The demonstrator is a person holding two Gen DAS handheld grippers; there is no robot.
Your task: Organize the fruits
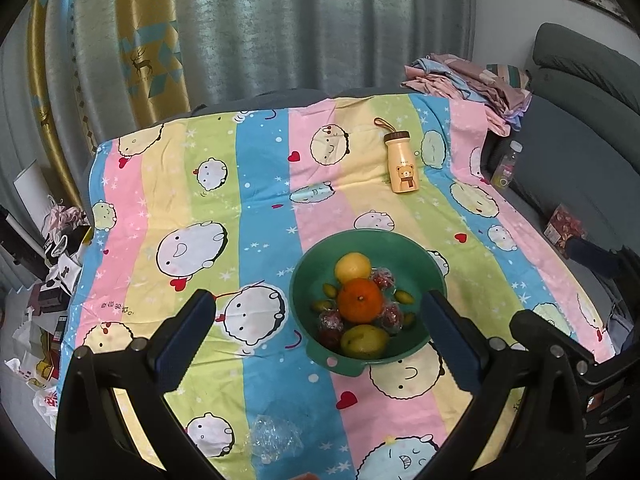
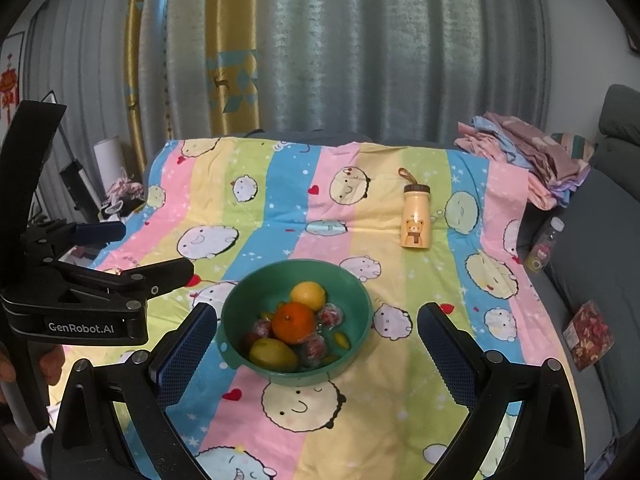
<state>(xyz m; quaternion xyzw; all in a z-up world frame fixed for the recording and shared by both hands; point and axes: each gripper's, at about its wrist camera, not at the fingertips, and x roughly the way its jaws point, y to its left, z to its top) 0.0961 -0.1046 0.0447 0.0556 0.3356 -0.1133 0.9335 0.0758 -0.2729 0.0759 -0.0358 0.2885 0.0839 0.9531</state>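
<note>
Holding fruit, the green bowl (image 2: 362,312) sits upright; both grippers' jaws gape wide.

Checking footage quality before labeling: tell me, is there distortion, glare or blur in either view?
Left wrist: fisheye bends the curtain, corners dark, bowl sharp. Right wrist: same bending, slight glare on the bottle, orange crisp.

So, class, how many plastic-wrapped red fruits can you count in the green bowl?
4 visible: one wrapped red fruit back right, one right, two front left of the orange; more may hide underneath in the round green plastic bowl.
</note>
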